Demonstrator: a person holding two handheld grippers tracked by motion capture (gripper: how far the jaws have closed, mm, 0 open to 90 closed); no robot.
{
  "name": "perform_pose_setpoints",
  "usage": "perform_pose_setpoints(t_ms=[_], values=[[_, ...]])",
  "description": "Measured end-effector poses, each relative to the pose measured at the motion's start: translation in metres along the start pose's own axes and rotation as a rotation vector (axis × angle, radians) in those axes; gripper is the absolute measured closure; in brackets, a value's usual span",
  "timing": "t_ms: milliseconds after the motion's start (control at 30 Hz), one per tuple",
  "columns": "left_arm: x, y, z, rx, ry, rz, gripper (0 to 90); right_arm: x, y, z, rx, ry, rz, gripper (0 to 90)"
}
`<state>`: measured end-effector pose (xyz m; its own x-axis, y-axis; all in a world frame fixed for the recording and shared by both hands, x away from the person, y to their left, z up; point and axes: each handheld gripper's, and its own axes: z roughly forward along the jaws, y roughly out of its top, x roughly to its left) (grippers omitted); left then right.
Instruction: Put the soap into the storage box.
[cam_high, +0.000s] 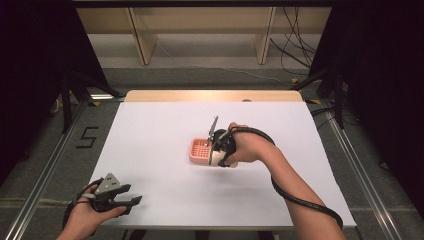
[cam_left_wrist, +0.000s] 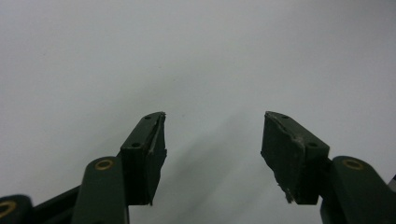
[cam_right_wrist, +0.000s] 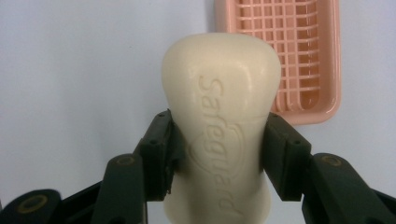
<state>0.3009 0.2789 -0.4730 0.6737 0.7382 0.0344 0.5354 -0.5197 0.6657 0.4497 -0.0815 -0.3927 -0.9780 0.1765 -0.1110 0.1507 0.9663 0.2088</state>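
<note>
A cream bar of soap (cam_right_wrist: 222, 116) with raised lettering sits clamped between the black jaws of my right gripper (cam_right_wrist: 218, 156), which is shut on its narrow waist. Beyond it lies a pink soap dish (cam_right_wrist: 289, 51) with a grid floor, holding nothing. In the high view the right gripper (cam_high: 218, 155) hovers at the near right edge of the pink dish (cam_high: 199, 150), the soap (cam_high: 216, 157) pale beneath it. My left gripper (cam_high: 131, 202) rests near the table's front left corner. Its jaws stand apart with nothing between them, and in the left gripper view its fingertips (cam_left_wrist: 144, 149) frame bare white table.
A white sheet (cam_high: 150, 130) covers the table, with a wooden strip (cam_high: 210, 95) along the far edge. A cable (cam_high: 300, 200) trails from the right gripper along the forearm. Wooden shelving legs and loose wires stand behind the table.
</note>
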Motion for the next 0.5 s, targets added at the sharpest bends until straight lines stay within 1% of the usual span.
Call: perform_pose_setpoints(t_ms=[33,67,100,133,167,200,233,267,333,367,400,433,467,500], values=[[-0.0001,-0.0002,0.0005,-0.006,-0.002,-0.001,39.2,0.0002,0.0002,-0.0006,0.010,0.004,0.011,50.5],[0.0001,-0.0002,0.0004,-0.004,-0.002,0.002,39.1,0.0013,0.0004,-0.0012,0.017,0.002,0.040,50.5],[-0.0022,-0.0003,0.0018,-0.027,-0.007,-0.028,39.1,-0.0012,0.0002,-0.0004,0.006,-0.003,0.011,50.6],[-0.0049,-0.0005,0.0043,-0.062,-0.003,-0.068,39.1,-0.0005,0.0009,-0.0012,0.015,-0.002,0.030,50.5],[-0.0044,-0.0004,0.0042,-0.059,0.001,-0.064,39.1,0.0000,0.0008,-0.0017,0.017,-0.005,0.049,50.5],[-0.0044,-0.0004,0.0046,-0.057,0.010,-0.064,39.1,-0.0014,0.0012,-0.0014,0.016,-0.003,0.039,50.5],[-0.0043,-0.0005,0.0042,-0.059,0.001,-0.064,39.1,-0.0038,0.0008,-0.0003,0.007,-0.009,0.015,50.5],[-0.0043,-0.0006,0.0042,-0.059,0.000,-0.064,39.1,-0.0037,0.0004,-0.0004,0.008,-0.005,0.035,50.5],[-0.0043,-0.0005,0.0042,-0.059,0.000,-0.063,39.1,-0.0055,0.0009,0.0001,0.005,-0.009,0.018,50.5],[-0.0043,-0.0005,0.0043,-0.059,0.000,-0.065,39.1,-0.0055,0.0009,0.0001,0.005,-0.006,0.030,50.5],[-0.0043,-0.0005,0.0042,-0.058,0.000,-0.063,39.1,-0.0064,0.0012,0.0002,0.005,-0.006,0.020,50.5],[-0.0045,-0.0005,0.0044,-0.059,-0.001,-0.065,39.1,-0.0060,0.0012,-0.0003,0.011,-0.012,0.037,50.5],[-0.0042,-0.0004,0.0041,-0.054,-0.001,-0.060,39.1,-0.0071,0.0015,0.0000,0.007,-0.011,0.021,50.5],[-0.0046,-0.0005,0.0044,-0.059,-0.002,-0.066,39.1,-0.0077,0.0016,0.0001,0.004,-0.010,0.021,50.5]])
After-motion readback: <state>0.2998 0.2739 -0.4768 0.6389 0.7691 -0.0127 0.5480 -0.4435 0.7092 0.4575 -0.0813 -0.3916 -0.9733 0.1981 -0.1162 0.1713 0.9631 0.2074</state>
